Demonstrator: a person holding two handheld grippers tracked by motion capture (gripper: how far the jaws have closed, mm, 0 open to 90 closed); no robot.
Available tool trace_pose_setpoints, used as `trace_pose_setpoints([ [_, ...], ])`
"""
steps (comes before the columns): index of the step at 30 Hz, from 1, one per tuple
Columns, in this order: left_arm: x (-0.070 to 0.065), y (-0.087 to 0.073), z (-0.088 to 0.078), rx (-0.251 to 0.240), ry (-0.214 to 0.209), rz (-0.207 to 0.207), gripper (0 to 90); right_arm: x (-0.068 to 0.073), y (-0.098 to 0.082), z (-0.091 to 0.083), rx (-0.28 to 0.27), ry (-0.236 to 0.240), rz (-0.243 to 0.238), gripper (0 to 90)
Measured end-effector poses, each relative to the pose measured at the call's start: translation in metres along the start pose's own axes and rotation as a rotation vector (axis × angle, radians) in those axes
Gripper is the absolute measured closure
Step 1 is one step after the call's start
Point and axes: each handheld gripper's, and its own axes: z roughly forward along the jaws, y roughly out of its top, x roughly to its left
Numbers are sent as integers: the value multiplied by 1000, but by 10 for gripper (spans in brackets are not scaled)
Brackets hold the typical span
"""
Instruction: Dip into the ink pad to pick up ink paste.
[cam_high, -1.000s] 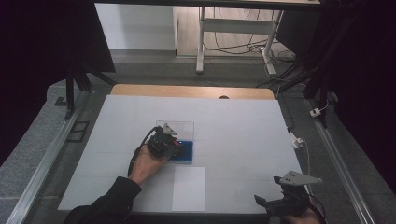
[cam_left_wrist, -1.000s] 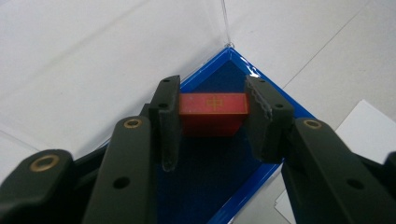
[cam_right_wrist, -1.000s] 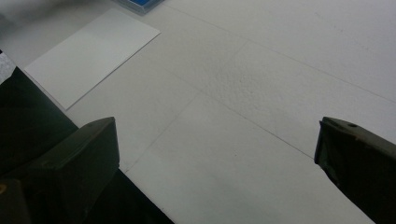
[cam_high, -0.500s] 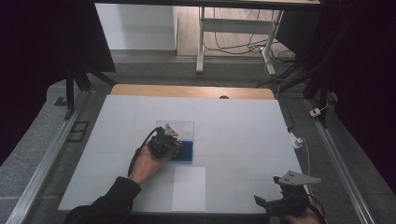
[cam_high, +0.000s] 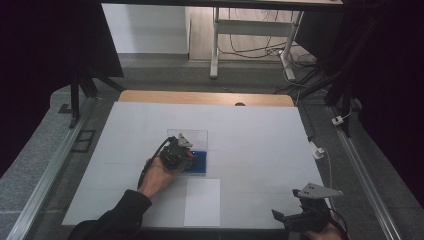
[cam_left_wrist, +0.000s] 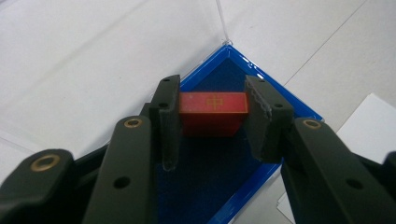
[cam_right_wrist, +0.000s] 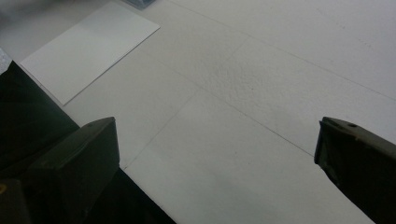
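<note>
A small red block (cam_left_wrist: 212, 109) with a gold mark on its top sits between the jaws of my left gripper (cam_left_wrist: 212, 91), which press on its two ends. The block is over the dark blue lining of a blue box (cam_left_wrist: 261, 84); I cannot tell whether it rests on the lining or hangs just above it. In the high view the left gripper (cam_high: 186, 154) is at the table's middle, over the blue box (cam_high: 201, 164), whose clear lid (cam_high: 192, 136) stands open behind it. My right gripper (cam_high: 289, 206) is at the front right edge, open, jaws wide apart (cam_right_wrist: 217, 140) over bare table.
A white sheet of paper (cam_high: 202, 200) lies flat in front of the blue box, also seen as a sheet (cam_right_wrist: 88, 51) in the right gripper view. The white table cover (cam_high: 260, 145) has a wooden edge (cam_high: 205, 97) at the back. Metal rails run along both sides.
</note>
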Motion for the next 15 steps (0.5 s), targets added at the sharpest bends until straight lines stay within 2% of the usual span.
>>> trace_pose_setpoints([
  [3,12,-3,0,-17,-65,-68,592,0,0,0,0,-1,-1,0],
  [5,14,-5,0,-25,-78,-77,592,0,0,0,1,-2,-1,0],
  [8,11,-4,0,-26,-65,-63,591,0,0,0,1,-2,-1,0],
  [15,15,-2,-4,-15,-76,-44,587,0,0,0,-2,-1,1,0],
])
